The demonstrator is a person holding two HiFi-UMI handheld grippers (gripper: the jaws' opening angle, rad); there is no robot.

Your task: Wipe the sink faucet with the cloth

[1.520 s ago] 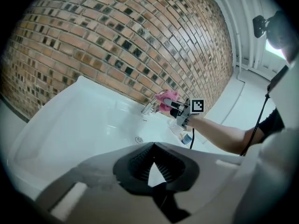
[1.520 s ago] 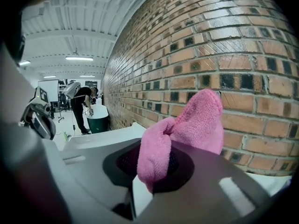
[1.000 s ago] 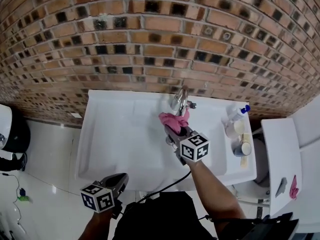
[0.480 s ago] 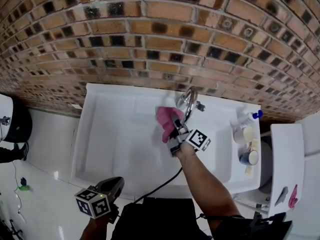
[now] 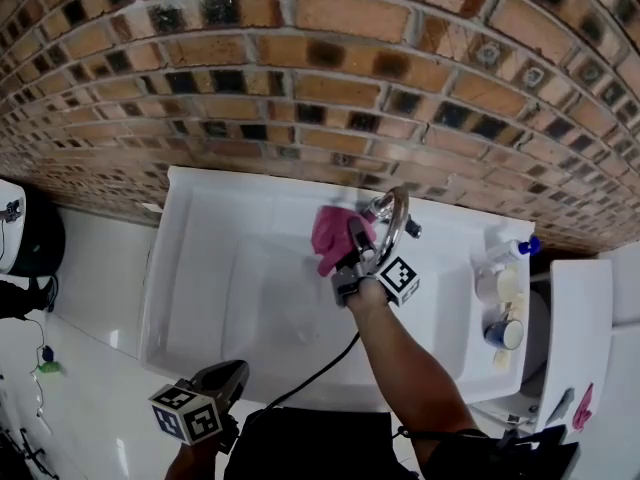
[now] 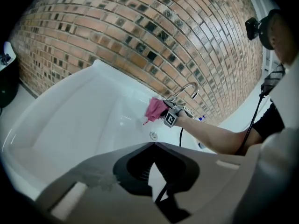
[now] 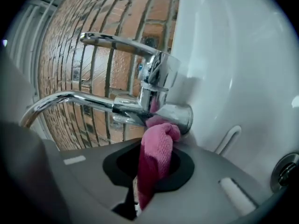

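Nearest the person, the left gripper (image 5: 228, 376) hangs low over the front edge of the sink (image 5: 215, 278). Its jaws are together with nothing between them, and it is well apart from the work. If the cloth comes loose, that hand is too far off to help.

Further in, the right gripper (image 5: 352, 251) is clamped on the pink cloth (image 5: 328, 232). Its own view shows only a narrow fold caught between the jaws, with the bunched end pushed up against the base of the faucet (image 7: 156, 85), under the lever.

That thin pinch looks like the main risk. Dragging the cloth hard around the chrome body could pull the fold out, and it would drop into the basin.

The jaws also sit very close to the metal. A careless sweep might put hard plastic against the chrome instead of fabric, or nudge the lever above and start the water.

To the right, on the sink's ledge, stand a spray bottle (image 5: 503, 252) and a cup (image 5: 500, 330). A wide swing of the right forearm could tip them.

The brick wall (image 5: 300, 78) stands close behind the faucet, so the gripper could bump it.
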